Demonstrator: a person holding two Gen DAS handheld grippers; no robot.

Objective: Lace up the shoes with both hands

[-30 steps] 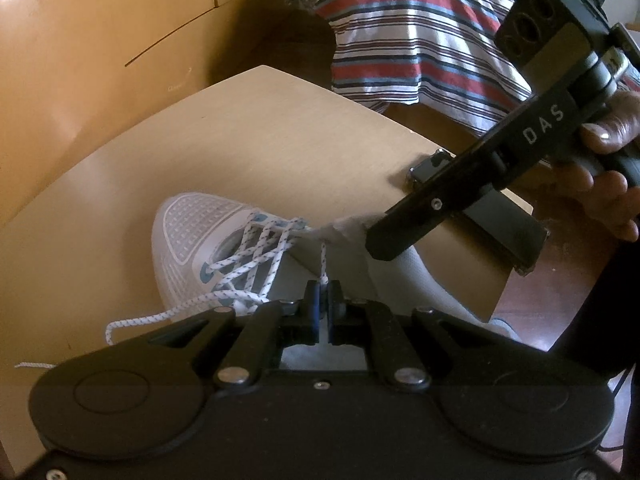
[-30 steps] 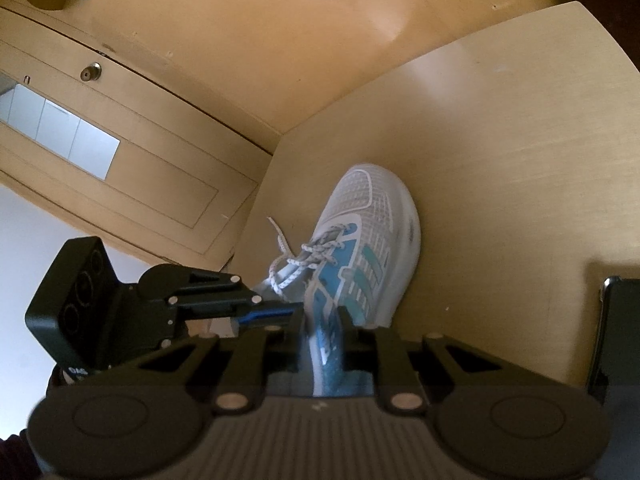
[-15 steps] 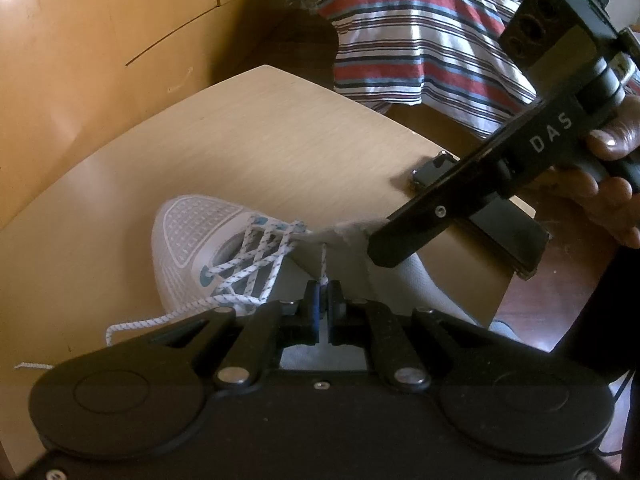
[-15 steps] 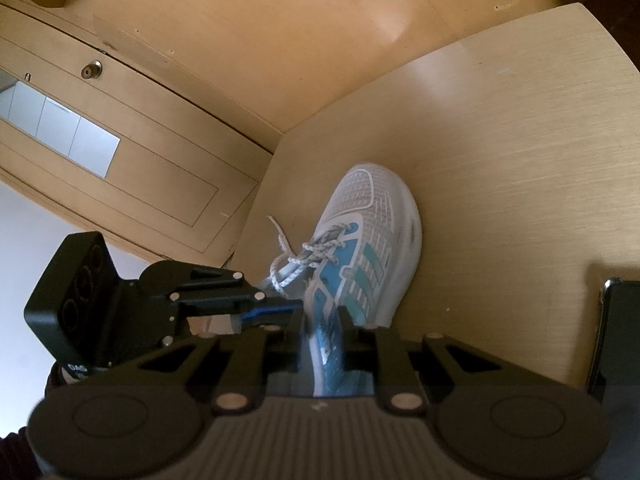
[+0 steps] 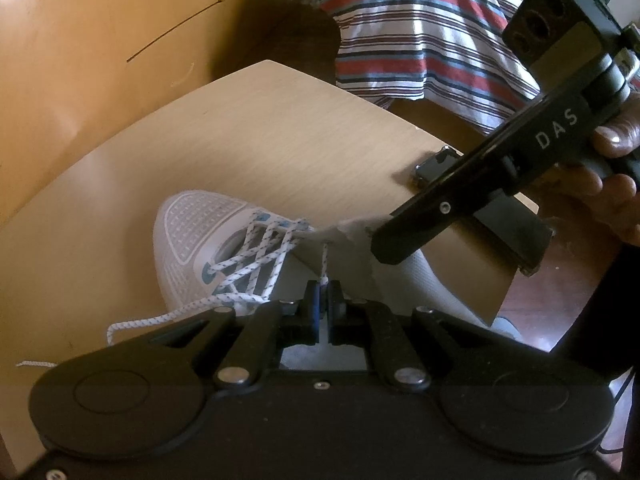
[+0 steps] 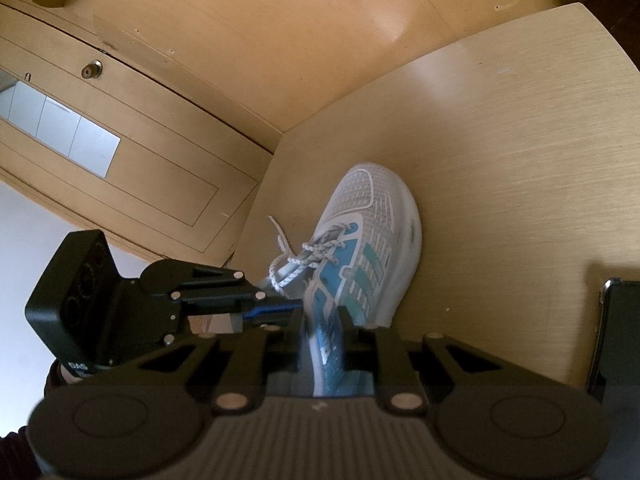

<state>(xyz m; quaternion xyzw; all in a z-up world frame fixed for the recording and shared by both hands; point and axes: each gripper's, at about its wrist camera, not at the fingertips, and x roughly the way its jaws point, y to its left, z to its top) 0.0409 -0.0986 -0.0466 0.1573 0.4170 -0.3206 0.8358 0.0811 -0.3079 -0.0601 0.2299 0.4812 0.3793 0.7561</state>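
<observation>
A white and blue sneaker [image 5: 188,236] lies on the wooden table [image 5: 280,132], toe pointing away; it also shows in the right wrist view [image 6: 360,248]. Its white speckled lace [image 5: 256,256] is crossed through several eyelets, and a loose end trails left over the table [image 5: 132,326]. My left gripper [image 5: 323,294] is shut on a short taut stretch of lace [image 5: 325,264] that comes out of the upper near the collar. My right gripper [image 6: 320,320] is shut on the side wall of the shoe's collar; in the left wrist view its finger [image 5: 412,236] rests at the shoe's opening.
A dark phone [image 5: 480,208] lies at the table's right edge, also visible in the right wrist view [image 6: 618,328]. A striped cloth [image 5: 420,40] covers furniture behind the table. Wooden wall panels and a door [image 6: 120,128] stand close on the left.
Nearly nothing has moved. The right gripper has lifted slightly at the shoe's collar; the left gripper still holds the lace taut.
</observation>
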